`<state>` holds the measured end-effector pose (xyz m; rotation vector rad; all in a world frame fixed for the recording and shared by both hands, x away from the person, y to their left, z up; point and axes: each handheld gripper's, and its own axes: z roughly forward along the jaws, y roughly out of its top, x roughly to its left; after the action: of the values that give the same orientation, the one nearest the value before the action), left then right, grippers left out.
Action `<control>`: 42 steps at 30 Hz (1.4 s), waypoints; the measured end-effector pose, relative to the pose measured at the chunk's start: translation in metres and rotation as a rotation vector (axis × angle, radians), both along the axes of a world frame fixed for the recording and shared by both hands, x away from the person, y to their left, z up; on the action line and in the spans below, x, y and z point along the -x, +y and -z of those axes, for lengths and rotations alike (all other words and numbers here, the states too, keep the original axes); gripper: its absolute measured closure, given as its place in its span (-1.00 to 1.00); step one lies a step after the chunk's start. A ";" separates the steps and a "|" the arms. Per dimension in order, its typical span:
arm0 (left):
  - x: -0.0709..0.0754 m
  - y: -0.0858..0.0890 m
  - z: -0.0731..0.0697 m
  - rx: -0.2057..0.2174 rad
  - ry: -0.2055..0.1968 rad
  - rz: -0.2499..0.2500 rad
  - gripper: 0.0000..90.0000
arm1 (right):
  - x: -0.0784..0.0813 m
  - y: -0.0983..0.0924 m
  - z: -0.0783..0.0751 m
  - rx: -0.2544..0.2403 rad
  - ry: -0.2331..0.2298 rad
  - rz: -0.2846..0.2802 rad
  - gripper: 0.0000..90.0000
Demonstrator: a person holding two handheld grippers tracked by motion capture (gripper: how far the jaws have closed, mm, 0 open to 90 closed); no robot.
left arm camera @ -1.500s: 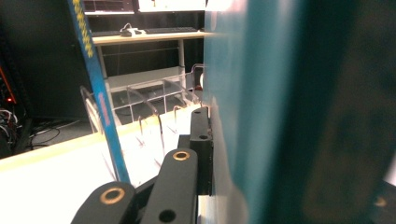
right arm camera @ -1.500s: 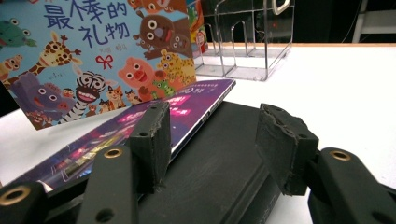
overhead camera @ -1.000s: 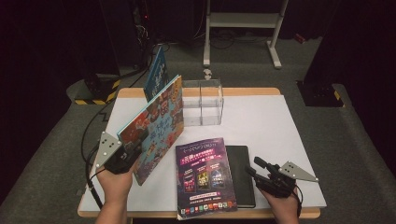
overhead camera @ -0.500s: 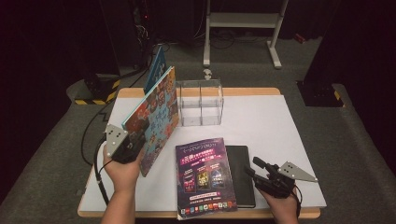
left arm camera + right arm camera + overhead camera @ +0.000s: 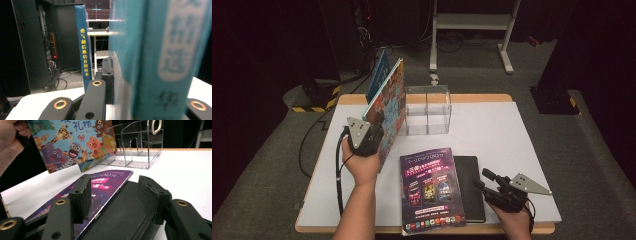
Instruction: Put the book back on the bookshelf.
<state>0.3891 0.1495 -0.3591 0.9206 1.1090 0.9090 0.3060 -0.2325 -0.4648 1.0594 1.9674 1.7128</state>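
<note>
The left gripper [image 5: 371, 136] clamps an upright children's picture book [image 5: 388, 107] by its spine beside the clear rack [image 5: 428, 109], ready for shelving; the right gripper [image 5: 493, 189] rests half-open over the black notebook [image 5: 470, 185].

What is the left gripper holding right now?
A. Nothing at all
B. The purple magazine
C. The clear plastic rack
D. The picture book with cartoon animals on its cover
D. The left gripper is clamped on the lower edge of the picture book, holding it upright beside the clear rack, while the purple magazine lies flat on the table.
</note>
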 end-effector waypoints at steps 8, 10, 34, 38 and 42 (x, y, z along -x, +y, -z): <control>-0.020 -0.007 0.010 -0.008 0.002 -0.032 0.80 | 0.000 0.002 0.001 0.000 0.004 -0.010 0.00; -0.025 -0.008 0.013 -0.009 0.006 -0.041 0.80 | 0.000 0.002 0.001 0.001 0.004 -0.011 0.00; -0.022 -0.004 0.041 -0.022 0.037 -0.032 0.77 | 0.002 0.008 0.006 0.013 0.019 -0.034 0.00; -0.020 -0.001 0.042 -0.008 0.056 -0.026 0.76 | 0.002 0.010 0.006 0.021 0.018 -0.038 -0.01; -0.018 0.000 0.040 -0.004 0.055 -0.010 0.72 | 0.002 0.011 0.007 0.026 0.020 -0.037 -0.01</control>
<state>0.4073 0.1497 -0.3995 0.9492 1.1598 0.8990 0.3045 -0.2217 -0.4719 1.0413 2.0285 1.6973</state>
